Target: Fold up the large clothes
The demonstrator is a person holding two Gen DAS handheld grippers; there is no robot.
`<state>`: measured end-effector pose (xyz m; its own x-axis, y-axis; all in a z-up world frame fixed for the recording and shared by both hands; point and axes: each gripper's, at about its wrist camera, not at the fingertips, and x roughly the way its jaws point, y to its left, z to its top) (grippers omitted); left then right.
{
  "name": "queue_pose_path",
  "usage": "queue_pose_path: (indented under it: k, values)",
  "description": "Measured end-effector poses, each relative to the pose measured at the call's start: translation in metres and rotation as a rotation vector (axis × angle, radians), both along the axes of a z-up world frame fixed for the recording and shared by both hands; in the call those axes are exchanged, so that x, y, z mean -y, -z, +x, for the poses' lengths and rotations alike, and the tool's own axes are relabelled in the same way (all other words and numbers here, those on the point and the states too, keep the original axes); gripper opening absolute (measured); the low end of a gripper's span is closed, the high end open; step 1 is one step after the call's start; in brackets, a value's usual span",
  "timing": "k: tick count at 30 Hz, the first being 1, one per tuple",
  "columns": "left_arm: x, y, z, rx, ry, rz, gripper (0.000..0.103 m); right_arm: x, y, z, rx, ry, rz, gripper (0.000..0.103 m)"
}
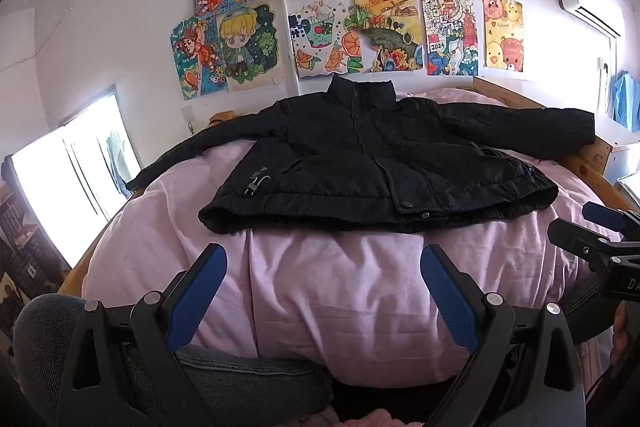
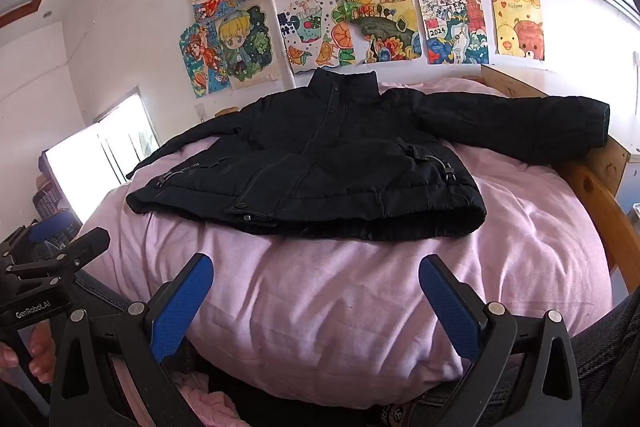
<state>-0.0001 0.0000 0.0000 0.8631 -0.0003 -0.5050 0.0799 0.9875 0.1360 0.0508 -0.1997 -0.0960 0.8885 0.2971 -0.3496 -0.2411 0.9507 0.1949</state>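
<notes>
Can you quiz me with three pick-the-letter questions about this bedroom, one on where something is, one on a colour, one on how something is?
1. Where is the puffy black jacket?
A. spread on the pink bed cover
B. hanging on the wall
C. on the floor

2. What colour are the gripper finger pads?
A. red
B. blue
C. green

3. How is the left gripper?
A. shut on the jacket
B. open, holding nothing
C. shut on the cover

Answers:
1 A, it lies flat with sleeves out.
2 B, both pads show blue.
3 B, its fingers stand wide apart short of the jacket.

jacket [image 1: 360,163] on bed [image 1: 340,287], pics [image 1: 332,15] behind
</notes>
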Motion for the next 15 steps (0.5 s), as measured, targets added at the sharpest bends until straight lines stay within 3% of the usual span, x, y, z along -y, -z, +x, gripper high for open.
queue_pose_path:
  k: [15]
  values:
    - [-0.0001, 0.0000, 0.0000, 0.000, 0.001, -0.001, 0.095, 0.0011, -0.0002, -0.0002, 0.001, 0.000, 0.001, 0.103]
